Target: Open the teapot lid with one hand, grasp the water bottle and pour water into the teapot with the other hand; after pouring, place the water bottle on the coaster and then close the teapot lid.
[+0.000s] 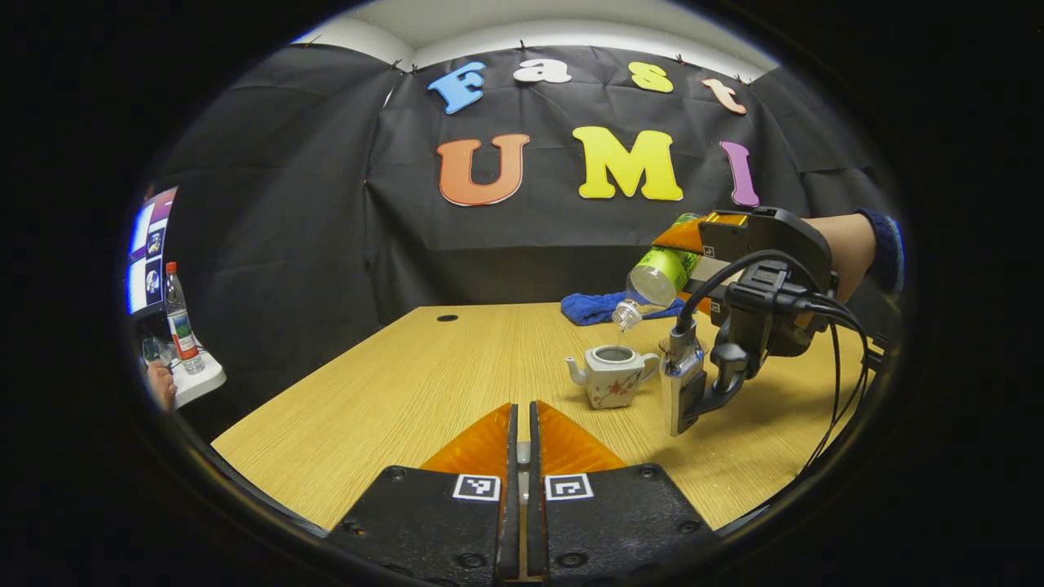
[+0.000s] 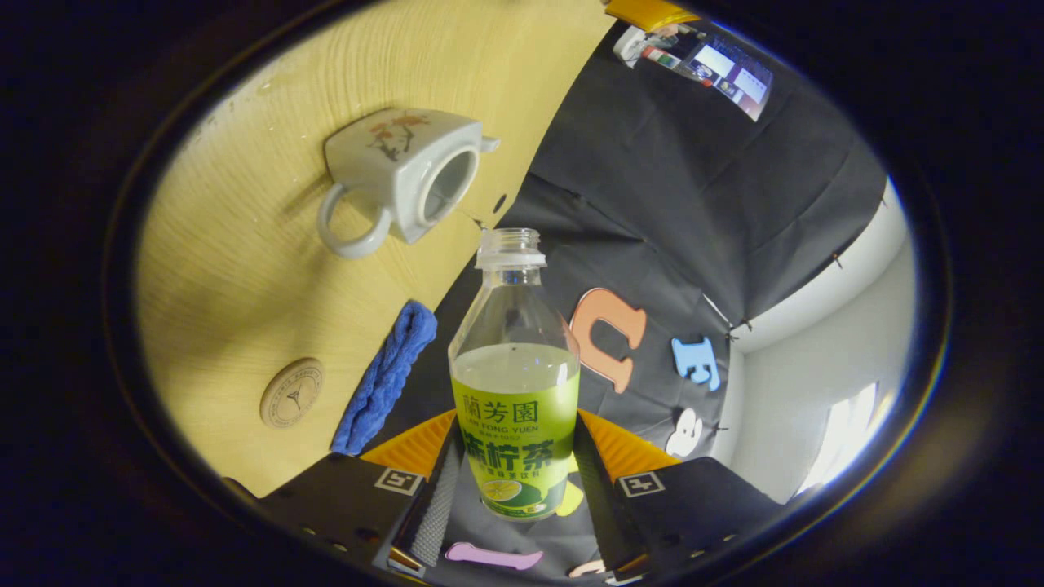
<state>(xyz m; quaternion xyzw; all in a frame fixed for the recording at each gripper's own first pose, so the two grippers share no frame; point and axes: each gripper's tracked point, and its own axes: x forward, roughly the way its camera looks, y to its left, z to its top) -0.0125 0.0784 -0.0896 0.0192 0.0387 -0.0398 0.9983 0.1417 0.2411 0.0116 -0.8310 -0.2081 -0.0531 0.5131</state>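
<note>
Tilting over the open teapot (image 1: 613, 375) on the bench (image 1: 424, 383), the water bottle (image 2: 514, 391) sits clamped in the right hand-held gripper (image 2: 512, 481); left hand-held gripper (image 1: 523, 432) fingers together, apparently pinching something small, cannot identify it.

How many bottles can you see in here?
2. A green-labelled water bottle is tilted over the teapot in the right gripper. Another bottle stands on a side ledge at far left.
</note>
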